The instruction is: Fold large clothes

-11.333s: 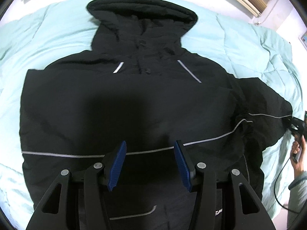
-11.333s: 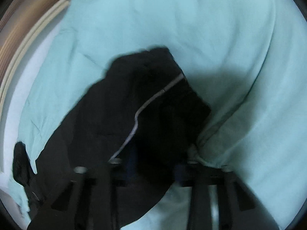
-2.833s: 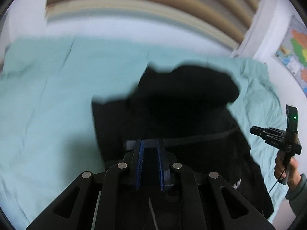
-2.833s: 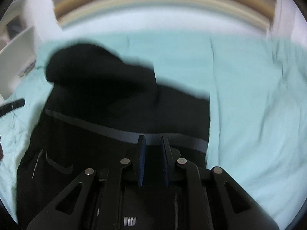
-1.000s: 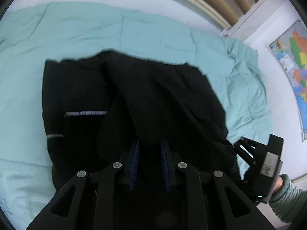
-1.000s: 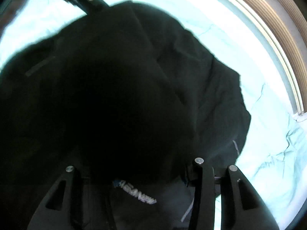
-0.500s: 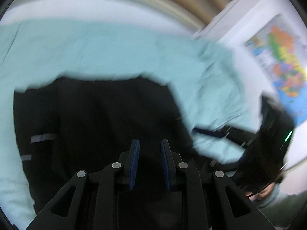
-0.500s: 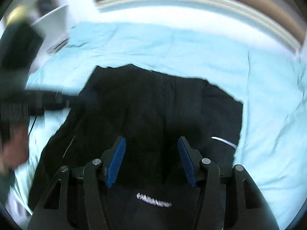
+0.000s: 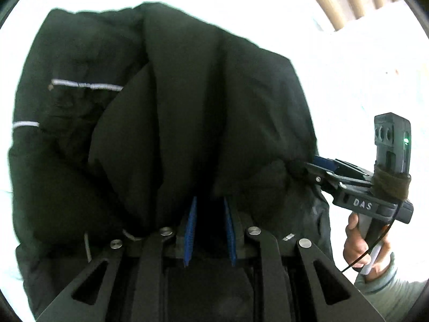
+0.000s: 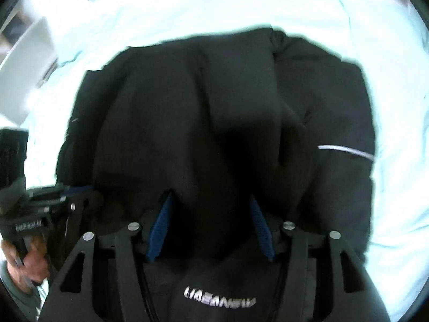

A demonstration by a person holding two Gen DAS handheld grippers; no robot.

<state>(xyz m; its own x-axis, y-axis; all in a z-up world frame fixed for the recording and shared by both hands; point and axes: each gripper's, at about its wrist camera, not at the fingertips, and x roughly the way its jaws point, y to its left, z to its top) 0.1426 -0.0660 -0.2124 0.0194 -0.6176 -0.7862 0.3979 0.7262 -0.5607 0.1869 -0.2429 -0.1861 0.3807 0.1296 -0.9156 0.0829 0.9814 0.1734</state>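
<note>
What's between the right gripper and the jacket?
Nothing visible. The right gripper has just been opening and hangs directly over the black jacket, which lies bunched on the bedding; jacket fabric already sits between its pads.

Both fisheye views bend hard at dark round edges. The bed [image 9: 348,67] is blown out white; the black jacket [image 9: 187,107] loses detail. The right wrist view is slightly blurred.

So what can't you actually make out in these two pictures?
- Left view: bed is blown out white, with no detail.
- Left view: whether the left gripper pinches the jacket; dark cloth hides the pad tips.
- Right view: the white lettering on the jacket is blurred and unreadable.
- Right view: the hand at the left edge is cut off and blurred.
- Both views: the jacket's near hem sits under the gripper bodies.
</note>
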